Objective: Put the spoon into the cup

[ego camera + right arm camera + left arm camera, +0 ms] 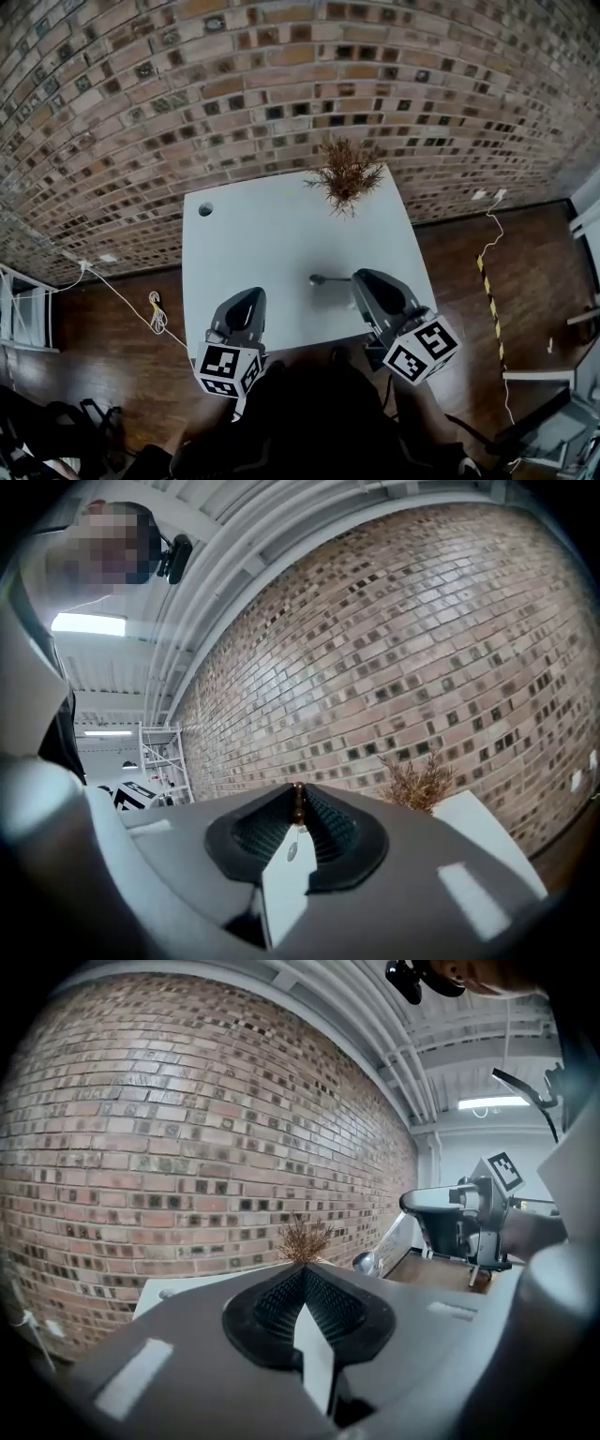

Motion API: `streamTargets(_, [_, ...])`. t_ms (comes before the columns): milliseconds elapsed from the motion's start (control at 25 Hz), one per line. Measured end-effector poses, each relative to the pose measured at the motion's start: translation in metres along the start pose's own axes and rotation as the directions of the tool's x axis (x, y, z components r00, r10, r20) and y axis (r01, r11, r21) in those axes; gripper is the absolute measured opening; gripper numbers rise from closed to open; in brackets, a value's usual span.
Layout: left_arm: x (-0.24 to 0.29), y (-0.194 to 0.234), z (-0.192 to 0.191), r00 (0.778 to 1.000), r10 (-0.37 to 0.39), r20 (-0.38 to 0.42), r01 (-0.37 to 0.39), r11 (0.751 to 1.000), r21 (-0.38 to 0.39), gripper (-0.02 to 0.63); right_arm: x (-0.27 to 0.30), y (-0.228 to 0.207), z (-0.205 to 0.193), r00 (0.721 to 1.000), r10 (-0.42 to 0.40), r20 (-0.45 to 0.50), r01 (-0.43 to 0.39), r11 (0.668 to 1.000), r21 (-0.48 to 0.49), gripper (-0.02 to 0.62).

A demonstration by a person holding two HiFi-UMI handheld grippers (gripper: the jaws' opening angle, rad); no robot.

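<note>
The spoon (pixel 319 279) is clamped in your right gripper (pixel 361 279) above the table (pixel 262 225), your left gripper (pixel 248 298) is closed empty, and no cup shows, so placing is not yet done.

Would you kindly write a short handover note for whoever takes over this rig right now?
Left gripper: jaws together, empty, at the near edge of the white table.
Right gripper: shut on the spoon by its handle end; the bowl sticks out to the left over the table.
Cup: in no view. Only a dried plant stands at the table's far edge.
Done: spoon is in the grip.
Left: find the cup and put the spoon into it.
</note>
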State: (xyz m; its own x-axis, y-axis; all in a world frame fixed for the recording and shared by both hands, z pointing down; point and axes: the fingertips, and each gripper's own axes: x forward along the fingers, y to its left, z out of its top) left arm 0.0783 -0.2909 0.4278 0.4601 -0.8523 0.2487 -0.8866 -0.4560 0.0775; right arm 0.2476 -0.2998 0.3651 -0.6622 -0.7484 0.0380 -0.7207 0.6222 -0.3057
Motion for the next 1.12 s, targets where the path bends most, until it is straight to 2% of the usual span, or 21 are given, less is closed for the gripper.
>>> streamTargets(280, [0.032, -0.033, 0.006, 0.999, 0.038, 0.014, -0.038, 0.999, -0.020, -0.006, -0.017, -0.053, 0.015, 1.000, 0.027, -0.008, -0.027, 1.000, -0.013, 0.046])
streamTargets(640, [0.051, -0.060, 0.017, 0.995, 0.095, 0.012, -0.095, 0.995, -0.030, -0.006, -0.039, -0.102, 0.004, 0.997, 0.041, -0.060, -0.041, 0.999, 0.008, 0.046])
streamTargets(880, [0.068, -0.070, 0.003, 0.998, 0.059, -0.029, -0.060, 0.998, -0.035, -0.006, -0.031, -0.121, -0.015, 0.995, 0.026, -0.096, -0.022, 0.999, 0.037, 0.046])
streamTargets(1120, [0.091, -0.058, -0.013, 0.998, 0.027, -0.051, -0.030, 0.998, -0.054, -0.006, -0.021, -0.138, -0.049, 0.987, -0.024, -0.160, 0.033, 0.998, 0.053, 0.046])
